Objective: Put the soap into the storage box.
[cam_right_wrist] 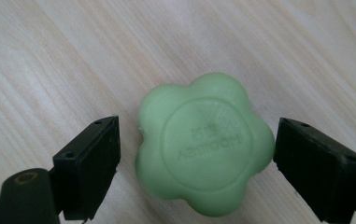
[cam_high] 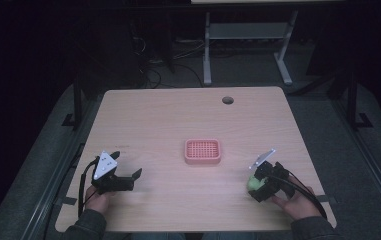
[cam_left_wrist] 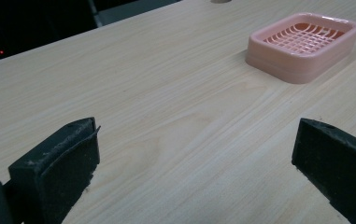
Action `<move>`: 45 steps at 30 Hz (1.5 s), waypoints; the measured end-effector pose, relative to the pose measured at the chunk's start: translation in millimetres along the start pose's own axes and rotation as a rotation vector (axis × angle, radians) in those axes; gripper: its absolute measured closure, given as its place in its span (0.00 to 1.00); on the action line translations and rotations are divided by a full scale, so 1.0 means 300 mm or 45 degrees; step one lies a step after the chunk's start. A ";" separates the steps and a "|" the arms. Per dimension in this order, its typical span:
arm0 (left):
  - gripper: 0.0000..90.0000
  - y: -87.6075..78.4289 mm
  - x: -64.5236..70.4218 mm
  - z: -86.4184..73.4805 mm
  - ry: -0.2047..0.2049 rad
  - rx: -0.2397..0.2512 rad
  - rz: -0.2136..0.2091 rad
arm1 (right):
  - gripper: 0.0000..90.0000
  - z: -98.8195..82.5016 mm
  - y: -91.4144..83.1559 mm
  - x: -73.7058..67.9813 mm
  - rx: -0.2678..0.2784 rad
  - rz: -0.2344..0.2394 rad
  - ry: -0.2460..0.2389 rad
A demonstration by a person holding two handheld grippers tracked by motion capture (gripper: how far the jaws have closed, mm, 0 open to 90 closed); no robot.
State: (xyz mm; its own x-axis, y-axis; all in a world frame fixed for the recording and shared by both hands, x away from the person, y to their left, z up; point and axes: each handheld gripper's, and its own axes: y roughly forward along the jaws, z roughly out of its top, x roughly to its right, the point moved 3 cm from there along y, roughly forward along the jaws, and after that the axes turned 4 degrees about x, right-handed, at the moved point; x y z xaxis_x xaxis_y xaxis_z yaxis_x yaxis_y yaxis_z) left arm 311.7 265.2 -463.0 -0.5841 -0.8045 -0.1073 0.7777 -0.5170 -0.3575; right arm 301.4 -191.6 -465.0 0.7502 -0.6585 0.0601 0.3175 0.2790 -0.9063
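Right hand-held black two-jaw gripper near front right of the light wooden table, held by a hand entering from the bottom edge. In right gripper view, gripper released, jaws spread around a pale green flower-shaped soap bar lying flat on the tabletop; right jaw at or just off the soap's edge, left jaw a small gap away, not yet clamped. Embossed lettering on the soap's top, too blurred to read. In high view, soap seen as a green lump just beside the gripper tips.

Left black two-jaw gripper near front left, grey three-cornered plate on top, gripped by the other hand. In left gripper view, gripper opened wide, nothing between the jaws, bare wood beneath.

Farther off, at table centre between the two grippers, a pink rectangular plastic soap dish with slatted grid bottom, well apart from both; dish looked empty. Beyond, a round cable hole near the table's far edge.
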 end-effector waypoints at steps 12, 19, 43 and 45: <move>0.00 0.000 -0.002 0.000 0.004 0.004 0.000 | 0.17 0.006 0.019 0.005 -0.058 -0.024 -0.009; 0.00 0.000 -0.002 0.000 0.004 0.002 0.001 | 0.21 0.004 0.022 0.003 -0.072 -0.021 -0.010; 0.00 -0.001 -0.002 0.001 0.004 0.004 0.001 | 0.28 0.009 0.028 0.005 -0.099 -0.006 -0.011; 0.00 -0.001 -0.002 0.001 0.001 0.007 0.000 | 0.28 0.009 0.028 0.006 -0.103 -0.005 -0.012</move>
State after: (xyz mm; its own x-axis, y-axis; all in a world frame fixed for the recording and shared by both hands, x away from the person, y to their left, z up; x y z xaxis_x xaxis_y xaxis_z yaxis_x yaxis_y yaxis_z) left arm 311.9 265.6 -462.6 -0.5841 -0.8044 -0.1080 0.7791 -0.5184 -0.3525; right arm 307.0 -188.4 -471.4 0.7544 -0.6529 0.0677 0.2732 0.2186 -0.9368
